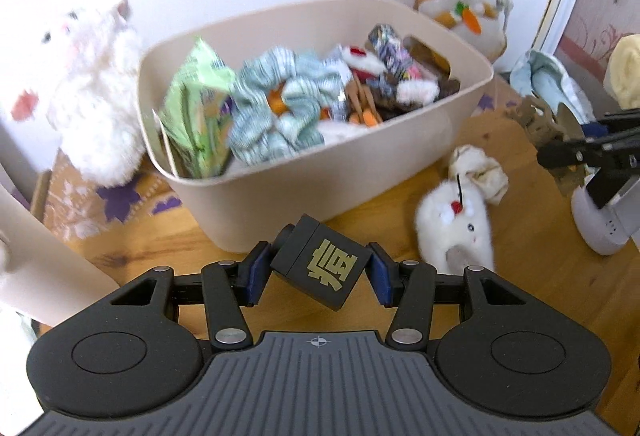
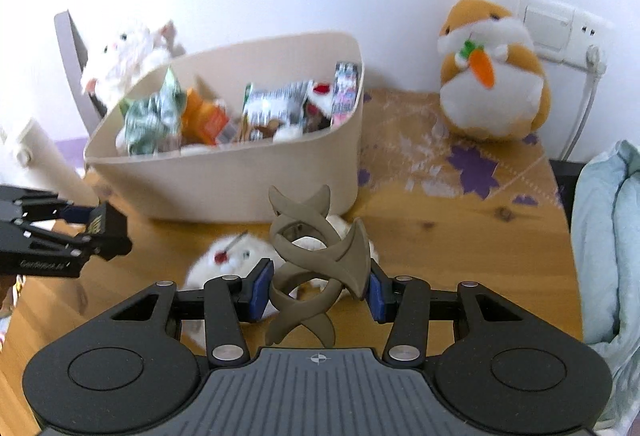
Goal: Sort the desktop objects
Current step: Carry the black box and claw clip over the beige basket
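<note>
Nearest to us, our left gripper (image 1: 316,272) is clamped on a black case (image 1: 320,270) with a gold character on its face; the blue pads press its two sides and it sits tilted between them, above the wooden counter (image 1: 168,236). Our right gripper (image 2: 318,286) is clenched on a brown hair claw (image 2: 316,256), whose curved prongs stand up between the pads, also held clear of the counter. Just beyond both grippers a small white plush (image 1: 456,232) with a red dot on its face lies on the counter, near the foot of the beige bin (image 1: 304,191). The bin stands farther back and holds a green packet (image 1: 196,107), a blue-and-white striped scrunchie (image 1: 280,107) and other small items heaped together. Behind the bin, by the wall, a fluffy white plush (image 1: 92,91) stands on its left and an orange hamster plush (image 2: 492,75) holding a carrot sits on its right.
</note>
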Demonstrator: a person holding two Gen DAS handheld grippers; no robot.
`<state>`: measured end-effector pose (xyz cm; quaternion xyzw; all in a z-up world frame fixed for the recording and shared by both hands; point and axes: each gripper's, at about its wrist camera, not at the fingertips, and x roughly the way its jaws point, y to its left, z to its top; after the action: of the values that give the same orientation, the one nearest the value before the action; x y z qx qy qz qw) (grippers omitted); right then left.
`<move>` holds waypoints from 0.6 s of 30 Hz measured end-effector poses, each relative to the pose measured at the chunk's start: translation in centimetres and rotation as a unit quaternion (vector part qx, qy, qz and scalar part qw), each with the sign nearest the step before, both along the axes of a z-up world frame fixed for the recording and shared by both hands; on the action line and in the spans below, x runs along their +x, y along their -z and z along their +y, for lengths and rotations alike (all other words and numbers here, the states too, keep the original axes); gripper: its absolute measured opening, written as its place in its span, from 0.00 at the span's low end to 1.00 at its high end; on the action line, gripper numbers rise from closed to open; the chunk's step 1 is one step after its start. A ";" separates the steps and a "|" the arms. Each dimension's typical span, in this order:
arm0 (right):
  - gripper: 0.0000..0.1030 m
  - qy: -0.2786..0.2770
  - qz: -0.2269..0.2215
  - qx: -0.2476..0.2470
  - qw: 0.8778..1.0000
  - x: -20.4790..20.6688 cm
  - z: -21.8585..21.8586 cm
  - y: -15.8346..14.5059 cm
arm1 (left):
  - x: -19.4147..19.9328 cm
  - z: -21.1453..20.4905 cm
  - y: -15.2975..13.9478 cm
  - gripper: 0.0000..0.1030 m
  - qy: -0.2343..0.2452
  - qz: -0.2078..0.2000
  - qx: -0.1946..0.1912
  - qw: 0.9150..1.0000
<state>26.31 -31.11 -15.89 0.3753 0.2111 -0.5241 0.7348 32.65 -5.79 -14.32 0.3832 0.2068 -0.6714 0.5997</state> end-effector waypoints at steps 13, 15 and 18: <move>0.43 0.040 -0.035 -0.052 0.997 -1.7 -2.9 -4.8 | 1.6 -1.2 -6.5 0.51 0.007 -0.011 -0.077 0.997; 0.43 0.045 -0.048 -0.060 0.996 -1.7 -3.7 -5.4 | 1.3 -1.9 -7.2 0.51 0.006 -0.019 -0.087 0.996; 0.43 0.046 -0.060 -0.071 0.995 -1.6 -5.0 -6.1 | 0.8 -3.3 -8.4 0.51 0.006 -0.016 -0.104 0.994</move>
<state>24.76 -36.08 -9.77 0.3623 0.1113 -0.5476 0.7459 33.48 -9.13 -5.91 0.3308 0.1241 -0.6863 0.6358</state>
